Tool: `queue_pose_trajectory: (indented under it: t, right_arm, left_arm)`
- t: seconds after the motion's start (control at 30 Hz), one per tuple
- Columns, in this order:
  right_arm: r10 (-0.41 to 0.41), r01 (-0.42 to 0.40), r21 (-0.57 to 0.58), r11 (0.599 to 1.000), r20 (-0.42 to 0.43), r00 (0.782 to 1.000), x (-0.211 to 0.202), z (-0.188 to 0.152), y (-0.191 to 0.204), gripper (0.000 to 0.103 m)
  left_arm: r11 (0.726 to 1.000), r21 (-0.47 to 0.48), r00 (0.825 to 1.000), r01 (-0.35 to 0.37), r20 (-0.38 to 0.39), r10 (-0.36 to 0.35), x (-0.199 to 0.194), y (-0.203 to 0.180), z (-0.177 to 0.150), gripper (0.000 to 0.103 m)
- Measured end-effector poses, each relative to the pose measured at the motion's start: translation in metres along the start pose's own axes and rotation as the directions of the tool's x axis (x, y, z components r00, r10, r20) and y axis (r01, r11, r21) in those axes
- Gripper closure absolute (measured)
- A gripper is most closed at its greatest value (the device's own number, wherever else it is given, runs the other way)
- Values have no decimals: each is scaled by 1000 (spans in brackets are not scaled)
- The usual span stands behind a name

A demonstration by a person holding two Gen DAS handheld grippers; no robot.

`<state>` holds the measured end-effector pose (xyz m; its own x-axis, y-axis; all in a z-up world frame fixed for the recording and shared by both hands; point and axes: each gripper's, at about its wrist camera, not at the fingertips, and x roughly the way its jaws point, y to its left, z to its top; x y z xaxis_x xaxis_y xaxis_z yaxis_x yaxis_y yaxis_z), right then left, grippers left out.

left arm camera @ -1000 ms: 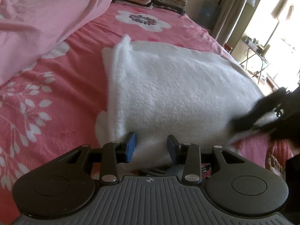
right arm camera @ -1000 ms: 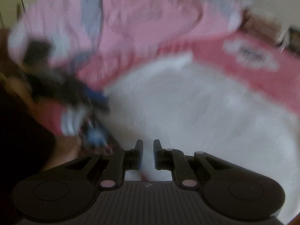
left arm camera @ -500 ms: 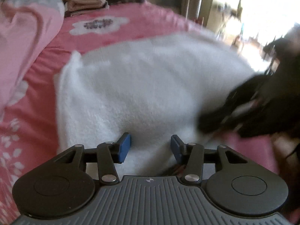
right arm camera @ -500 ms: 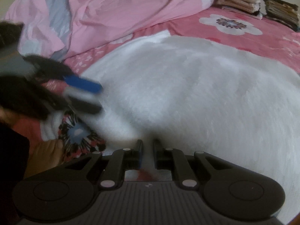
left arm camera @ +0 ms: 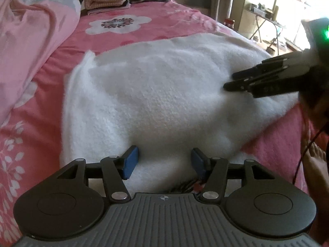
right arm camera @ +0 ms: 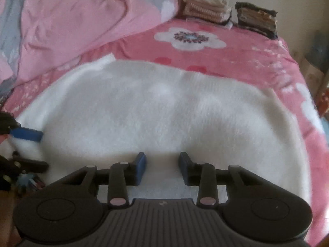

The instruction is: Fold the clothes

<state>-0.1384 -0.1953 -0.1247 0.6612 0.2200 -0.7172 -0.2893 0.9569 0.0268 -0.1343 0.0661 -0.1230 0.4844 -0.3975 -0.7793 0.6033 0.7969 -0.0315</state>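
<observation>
Your left gripper and right gripper both hover with fingers spread, grasping nothing, over the white towel on the bed.

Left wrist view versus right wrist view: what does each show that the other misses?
Only the left wrist view shows the sunlit window area with a folding table and a bare foot. Only the right wrist view shows the white garment's far right edge on the bedspread. Both show the white fleece garment, the pink quilt, two folded stacks, and both grippers, left and right, open.
</observation>
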Motion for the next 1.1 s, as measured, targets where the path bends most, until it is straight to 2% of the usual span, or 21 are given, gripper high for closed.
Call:
queue_pose_trajectory:
  t: [0.07,0.17,0.23,0.33,0.43,0.53,0.57,0.63,0.77,0.87,1.0,1.1]
  right_arm:
    - [-18,18,0,1000,-21,1000,2,4,3,63]
    - [-29,30,4,1000,-29,999,4,6,6,62]
    - [-28,29,15,999,-26,999,4,5,6,62]
    - [-30,31,25,999,-22,999,4,5,7,62]
    - [-31,31,27,999,-12,999,2,3,5,62]
    - [-32,32,29,999,-3,999,0,1,3,62]
    - [-30,30,36,999,-4,1000,-2,4,1,62]
    - [-24,25,53,998,-10,1000,-5,11,-3,62]
    - [-13,15,88,996,-20,1000,-11,26,-10,62]
    - [-96,89,104,991,69,993,-25,42,-27,62]
    - [-119,110,134,985,57,991,-15,48,-46,60]
    - [-130,122,157,980,43,991,-6,51,-60,54]
  left_arm:
    - [1000,4,1000,-2,-8,2,-9,3,11,46]
    - [1000,-5,998,-16,64,16,-27,12,30,40]
    - [1000,-5,996,-16,89,17,-27,18,43,35]
    - [999,-22,994,-25,108,27,-17,26,62,33]
    - [993,-115,997,-15,72,24,14,38,76,33]
    - [965,-262,1000,-3,7,5,47,51,71,32]
    - [955,-297,1000,-5,1,5,53,52,67,26]
    - [956,-294,999,-6,31,16,53,46,63,20]
    - [963,-266,998,-48,13,54,53,36,63,18]
    - [958,-282,999,-47,11,52,54,40,63,17]
    - [962,-266,998,-60,14,66,55,35,64,14]
    - [966,-248,997,-72,12,78,53,33,67,14]
